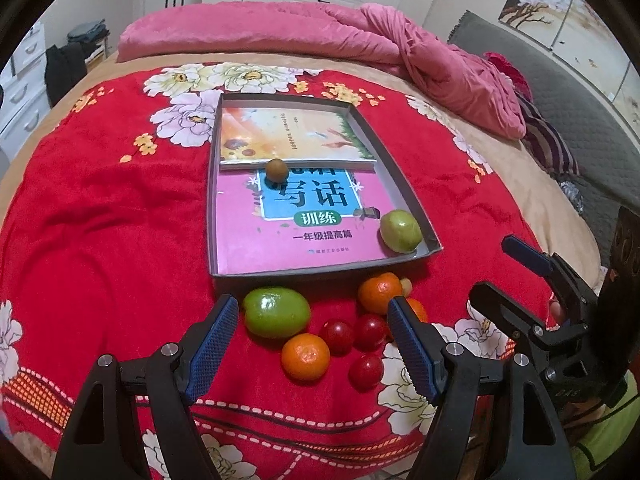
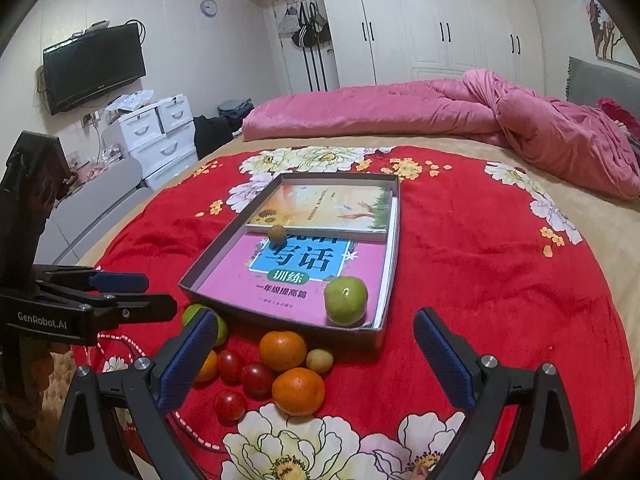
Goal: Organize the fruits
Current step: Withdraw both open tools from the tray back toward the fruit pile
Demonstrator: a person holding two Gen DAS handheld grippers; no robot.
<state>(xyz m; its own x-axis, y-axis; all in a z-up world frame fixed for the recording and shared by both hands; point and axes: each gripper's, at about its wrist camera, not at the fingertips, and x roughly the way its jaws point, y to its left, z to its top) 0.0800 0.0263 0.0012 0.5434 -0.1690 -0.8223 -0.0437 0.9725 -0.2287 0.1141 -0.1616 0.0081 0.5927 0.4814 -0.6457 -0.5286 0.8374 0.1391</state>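
Bed, red floral blanket [image 1: 100, 220] spread over it; pink quilt [image 1: 280, 32] bunched at far end. Shallow grey box [image 1: 400, 172] on blanket, two books lining its floor. Inside box: green fruit [image 1: 401, 231] in near right corner, small brown fruit [image 1: 277, 169] mid-floor against upper book's edge. Outside, just before box's near wall: large green fruit [image 1: 277, 312], three oranges, three red cherry tomatoes [image 1: 366, 372], one small yellowish fruit [image 2: 319, 360], loosely clustered. Left gripper [image 1: 312, 340] released, jaws apart above cluster, gripping nothing. Right gripper [image 2: 316, 356] likewise spread wide, empty.
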